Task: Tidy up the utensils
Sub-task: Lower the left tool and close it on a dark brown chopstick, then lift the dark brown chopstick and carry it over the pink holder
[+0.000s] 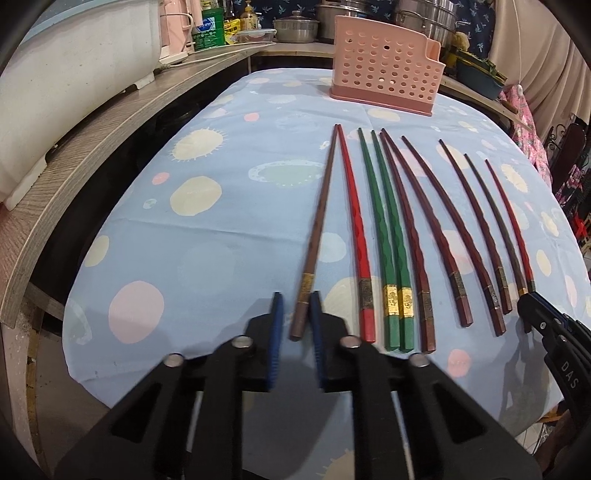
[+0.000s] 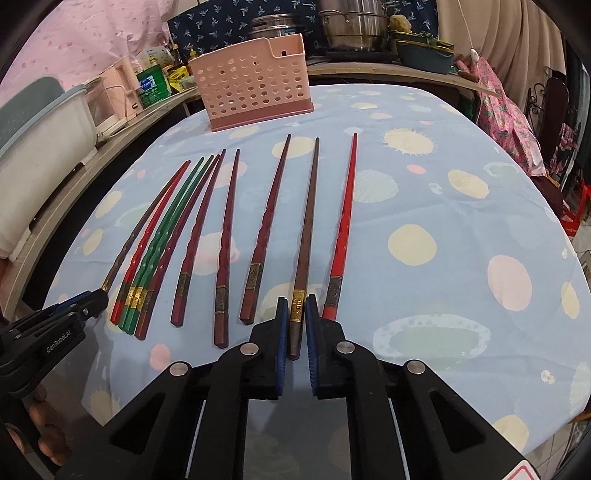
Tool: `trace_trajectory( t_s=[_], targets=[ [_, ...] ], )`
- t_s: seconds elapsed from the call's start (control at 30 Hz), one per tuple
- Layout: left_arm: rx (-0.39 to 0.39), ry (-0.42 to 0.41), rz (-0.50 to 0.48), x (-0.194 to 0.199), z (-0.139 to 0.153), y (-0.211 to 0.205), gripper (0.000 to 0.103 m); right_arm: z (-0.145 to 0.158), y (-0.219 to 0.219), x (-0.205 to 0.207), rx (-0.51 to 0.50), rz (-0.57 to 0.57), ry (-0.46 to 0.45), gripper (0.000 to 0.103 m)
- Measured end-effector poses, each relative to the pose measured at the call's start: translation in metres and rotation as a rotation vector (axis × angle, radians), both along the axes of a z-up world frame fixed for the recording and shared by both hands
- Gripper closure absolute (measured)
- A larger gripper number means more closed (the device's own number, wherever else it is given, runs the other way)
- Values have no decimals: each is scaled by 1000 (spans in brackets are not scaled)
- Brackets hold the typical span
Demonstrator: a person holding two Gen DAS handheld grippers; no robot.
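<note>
Several chopsticks lie in a row on the blue spotted tablecloth (image 1: 207,251): brown, red, a green pair (image 1: 388,236) and dark red ones. A pink perforated utensil holder (image 1: 384,70) stands at the far edge, also in the right wrist view (image 2: 255,88). My left gripper (image 1: 295,306) straddles the thick end of the leftmost brown chopstick (image 1: 317,229) with a gap on its left side. My right gripper (image 2: 297,310) has both pads close around the handle of another brown chopstick (image 2: 306,229), beside a red chopstick (image 2: 343,221).
A wooden shelf (image 1: 92,147) runs along the left with a white appliance (image 1: 66,66), bottles and steel pots (image 1: 295,26) behind. Pink cloth and chairs (image 2: 517,122) stand at the right of the table. The other gripper shows at each view's edge (image 2: 74,306).
</note>
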State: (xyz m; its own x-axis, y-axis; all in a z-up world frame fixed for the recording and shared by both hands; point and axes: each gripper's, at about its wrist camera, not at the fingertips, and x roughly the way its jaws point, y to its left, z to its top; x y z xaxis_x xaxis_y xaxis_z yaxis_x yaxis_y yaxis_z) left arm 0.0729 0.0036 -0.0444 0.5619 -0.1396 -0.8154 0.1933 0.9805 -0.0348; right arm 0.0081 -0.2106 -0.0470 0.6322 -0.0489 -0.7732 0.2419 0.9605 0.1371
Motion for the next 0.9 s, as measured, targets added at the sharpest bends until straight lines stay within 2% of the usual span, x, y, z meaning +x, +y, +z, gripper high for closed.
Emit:
trace_trajectory(
  t_s=[0.1,0.27,0.37,0.6,0.9],
  targets=[
    [-47,21,-23,-1,2,2,96,3,-1,-2,7,-2,-8,96],
    [-45,9,-13,-4,15,4,96,25,-3,-11,-10,2,-65,96],
    [-59,-17,-5,-3,34,9,96,44,-8,-13,-12,-1,-106,96],
    [-115,-151,25,17,109,22,96,116,-33,2,-24,-4,-254,96],
    [-183,-322,29,83,212,14,96,203,-59,55,-53,7,-395,96]
  ],
)
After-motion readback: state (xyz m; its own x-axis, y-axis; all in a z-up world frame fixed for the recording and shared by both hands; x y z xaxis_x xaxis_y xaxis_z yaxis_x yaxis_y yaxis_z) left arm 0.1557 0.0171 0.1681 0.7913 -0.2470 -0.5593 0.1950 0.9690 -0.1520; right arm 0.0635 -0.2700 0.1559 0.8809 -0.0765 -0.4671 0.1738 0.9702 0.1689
